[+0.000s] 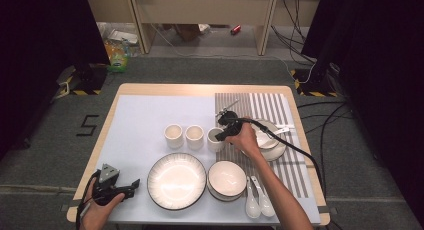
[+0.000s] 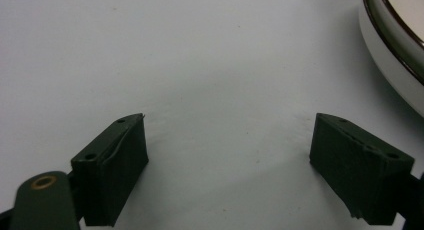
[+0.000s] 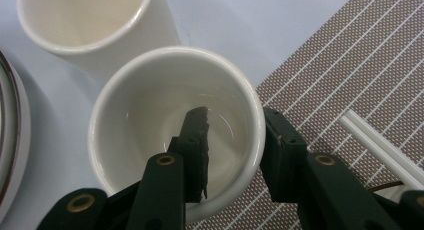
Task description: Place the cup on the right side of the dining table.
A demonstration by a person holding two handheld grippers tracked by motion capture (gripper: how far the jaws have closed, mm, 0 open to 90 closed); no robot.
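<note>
While the right tongs straddle the wall of a white cup, one jaw sits inside the cup and the other outside against its rim; whether the pads already press on the wall cannot be told, though the gap between them is narrow. In the high view this cup stands at the right end of a row of three, at the edge of a striped placemat, with the middle cup and the left cup beside it on the pale counter. The right hand reaches over from the mat side, where a bowl with a spoon sits just behind it. Nearer the person lie a large dark-rimmed plate, a stack of small bowls and two white spoons. The left tongs rest spread wide over bare counter, pinching nothing, with the plate's rim at the far right of their view.
</note>
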